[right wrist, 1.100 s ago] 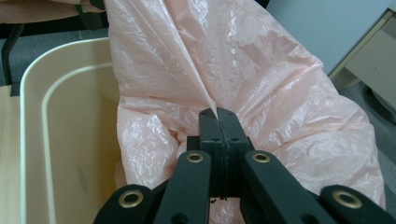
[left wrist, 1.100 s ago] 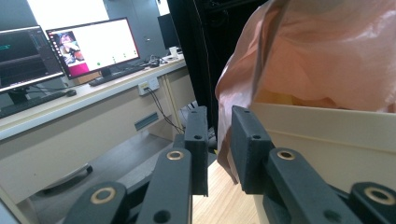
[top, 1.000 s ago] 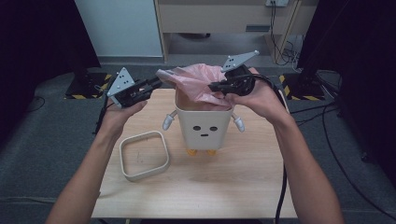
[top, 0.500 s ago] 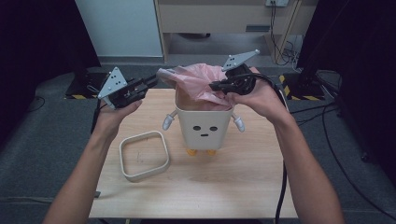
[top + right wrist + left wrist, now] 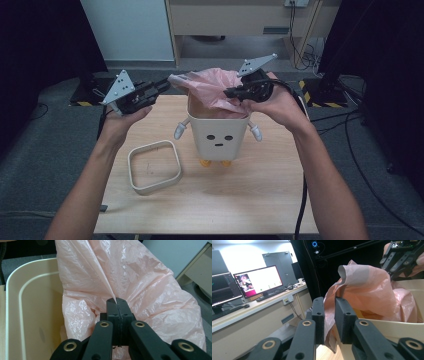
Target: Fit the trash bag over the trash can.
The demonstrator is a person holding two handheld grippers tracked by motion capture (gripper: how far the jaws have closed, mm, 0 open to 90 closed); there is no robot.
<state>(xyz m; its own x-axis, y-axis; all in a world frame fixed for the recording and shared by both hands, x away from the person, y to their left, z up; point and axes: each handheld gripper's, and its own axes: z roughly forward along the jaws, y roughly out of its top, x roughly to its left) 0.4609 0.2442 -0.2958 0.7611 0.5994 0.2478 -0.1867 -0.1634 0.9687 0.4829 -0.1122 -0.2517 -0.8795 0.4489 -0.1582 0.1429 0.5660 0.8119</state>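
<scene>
wooden table [image 5: 210, 200]: loose cream ring [image 5: 154, 166] at 8 o'clock; face-printed cream bin [image 5: 218, 135] at centre, pink bag [image 5: 212, 87] inside. your right gripper [image 5: 231, 93], 1 o'clock, pinches a bag fold; your left gripper [image 5: 165, 84], 11 o'clock, jaws narrowly apart around the bag's edge.

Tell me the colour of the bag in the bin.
Pale pink bag, clearest in the right gripper view.

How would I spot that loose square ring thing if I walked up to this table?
Start at the wooden table and find the cream bin with a face and a pink plastic bag rising out of it. Nearer the person's left arm lies the cream square ring. It alone lies flat and hollow, showing bare wood through its middle.
</scene>
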